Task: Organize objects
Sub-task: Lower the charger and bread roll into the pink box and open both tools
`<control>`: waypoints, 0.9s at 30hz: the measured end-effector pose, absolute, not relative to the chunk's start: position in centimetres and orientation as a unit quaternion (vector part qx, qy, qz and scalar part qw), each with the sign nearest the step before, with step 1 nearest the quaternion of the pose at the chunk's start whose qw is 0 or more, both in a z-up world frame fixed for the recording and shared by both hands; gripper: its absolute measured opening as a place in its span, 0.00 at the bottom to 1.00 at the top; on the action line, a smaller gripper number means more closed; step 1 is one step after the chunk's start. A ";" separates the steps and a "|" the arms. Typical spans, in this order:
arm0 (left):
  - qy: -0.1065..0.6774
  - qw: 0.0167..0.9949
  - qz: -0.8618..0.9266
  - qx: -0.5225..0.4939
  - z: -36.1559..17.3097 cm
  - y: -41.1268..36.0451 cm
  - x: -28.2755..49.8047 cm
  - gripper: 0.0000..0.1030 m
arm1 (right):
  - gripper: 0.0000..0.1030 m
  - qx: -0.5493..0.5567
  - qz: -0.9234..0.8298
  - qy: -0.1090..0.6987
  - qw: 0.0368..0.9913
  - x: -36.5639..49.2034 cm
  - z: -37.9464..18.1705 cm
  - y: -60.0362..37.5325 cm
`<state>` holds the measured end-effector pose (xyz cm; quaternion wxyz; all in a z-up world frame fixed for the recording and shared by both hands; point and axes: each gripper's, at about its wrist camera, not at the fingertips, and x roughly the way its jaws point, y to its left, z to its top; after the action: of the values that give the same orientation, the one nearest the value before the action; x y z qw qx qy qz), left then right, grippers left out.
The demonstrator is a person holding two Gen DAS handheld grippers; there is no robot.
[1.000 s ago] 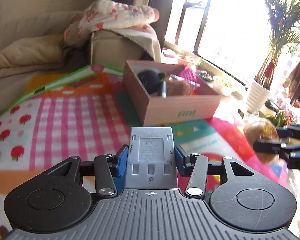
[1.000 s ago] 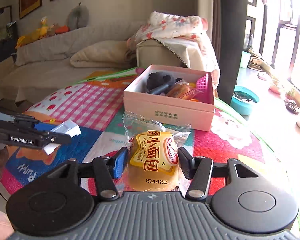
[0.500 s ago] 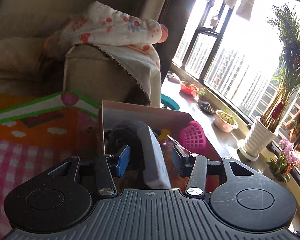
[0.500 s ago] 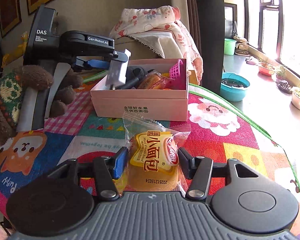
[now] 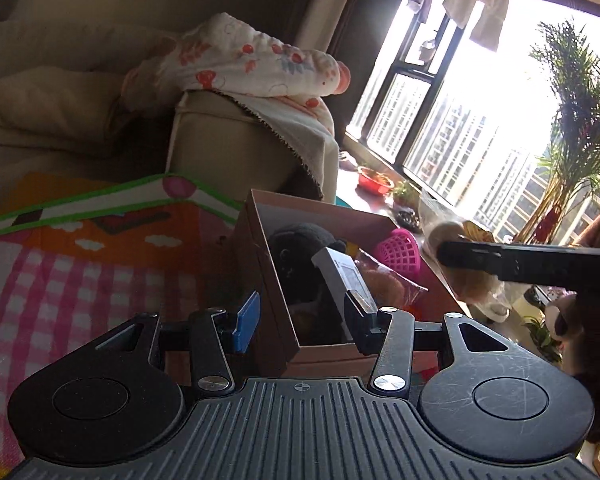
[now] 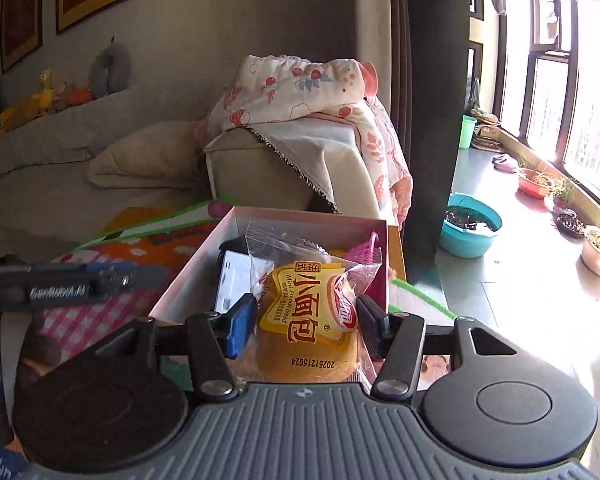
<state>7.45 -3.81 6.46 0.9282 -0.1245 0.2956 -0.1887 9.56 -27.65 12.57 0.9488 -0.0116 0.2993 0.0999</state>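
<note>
The gray adapter (image 5: 342, 276) is already dropped in the box (image 5: 260, 264) beside released left jaws, while the bread packet (image 6: 312, 320) is clenched in the right gripper (image 6: 304, 320) above it.

Right gripper (image 6: 302, 322) clamped (pads pressing inward); left gripper (image 5: 300, 312) parted, gripping nothing.

Each camera sits on a gripper and looks forward and a bit down, past its two fingers. Both are very near the pink box (image 5: 332, 354) (image 6: 180, 296) on the mat, facing the far sofa (image 5: 228, 152) (image 6: 260, 176). Both show the box, sofa and window on the right.
</note>
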 end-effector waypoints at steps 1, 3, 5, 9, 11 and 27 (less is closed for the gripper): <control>0.302 0.927 -0.187 -0.123 6.3 -3.6 7.3 0.50 | 0.53 -0.009 0.096 0.304 0.948 11.3 12.7 -27.4; 0.313 0.924 -0.181 -0.121 6.1 -3.0 7.2 0.50 | 0.53 0.002 0.083 0.319 0.944 15.6 12.3 -26.7; 0.325 0.921 -0.172 -0.126 6.0 -2.3 7.5 0.50 | 0.53 0.010 0.077 0.348 0.934 19.1 11.2 -26.3; 0.339 0.916 -0.162 -0.142 5.9 -1.2 8.2 0.50 | 0.55 -0.004 0.049 0.382 0.923 21.7 8.7 -25.9; 0.342 0.914 -0.164 -0.143 5.9 -1.3 8.6 0.50 | 0.56 0.010 0.058 0.357 0.932 19.7 10.3 -27.0; 0.371 0.918 -0.112 -0.087 3.2 -4.2 12.2 0.81 | 0.51 -0.128 0.052 0.357 0.924 5.6 4.5 -31.3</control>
<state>12.18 -4.19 3.22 0.9176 -0.0872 0.3713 -0.1120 5.63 -31.28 4.50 0.9237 -0.1276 0.3574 0.0523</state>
